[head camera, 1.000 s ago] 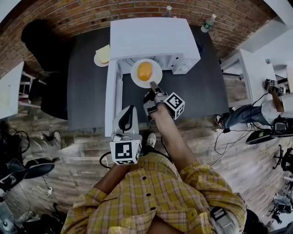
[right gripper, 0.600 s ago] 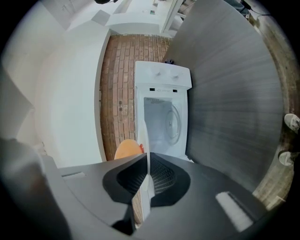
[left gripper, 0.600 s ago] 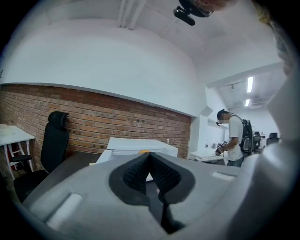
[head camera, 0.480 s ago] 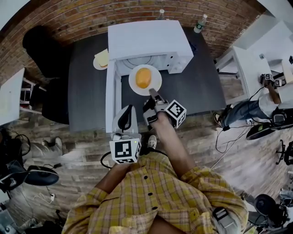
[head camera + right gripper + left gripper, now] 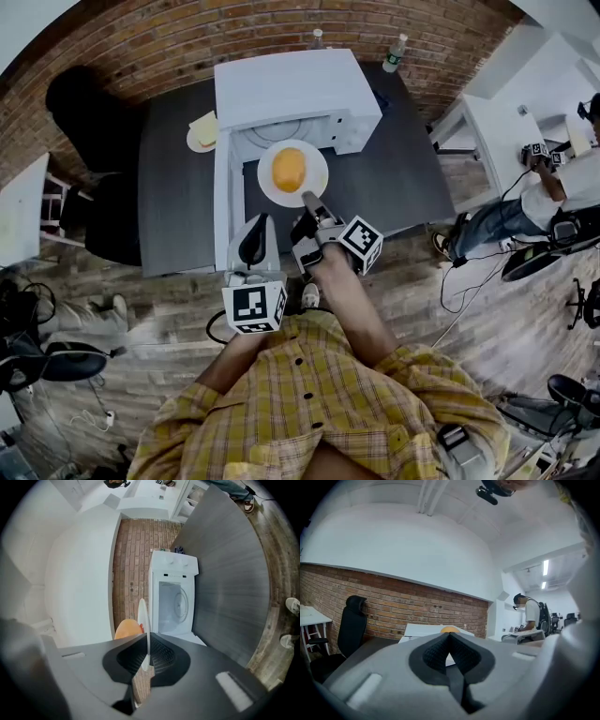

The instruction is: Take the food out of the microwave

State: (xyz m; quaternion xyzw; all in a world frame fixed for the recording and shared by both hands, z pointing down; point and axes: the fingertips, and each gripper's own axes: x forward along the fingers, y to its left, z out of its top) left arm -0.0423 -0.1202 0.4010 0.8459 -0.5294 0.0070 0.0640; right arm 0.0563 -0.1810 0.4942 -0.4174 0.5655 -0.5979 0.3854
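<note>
A white plate (image 5: 314, 185) with an orange bun (image 5: 288, 169) on it hangs in front of the white microwave (image 5: 291, 89), outside its cavity. My right gripper (image 5: 307, 198) is shut on the plate's near rim. In the right gripper view the plate (image 5: 142, 620) shows edge-on between the pads, the bun (image 5: 127, 628) beside it and the empty cavity (image 5: 174, 606) beyond. The microwave door (image 5: 221, 216) stands swung open at the left. My left gripper (image 5: 255, 236) hovers shut and empty by the door's near end; in the left gripper view its pads (image 5: 461, 656) meet.
A small plate with a sandwich (image 5: 200, 131) lies on the dark table (image 5: 173, 187) left of the microwave. Two bottles (image 5: 396, 51) stand behind it. A black chair (image 5: 89, 122) is at the left, a white desk (image 5: 487, 122) and a seated person at the right.
My right gripper has drawn the plate with the bun out of the microwave, towards me and upward. The left gripper has risen a little by the door.
</note>
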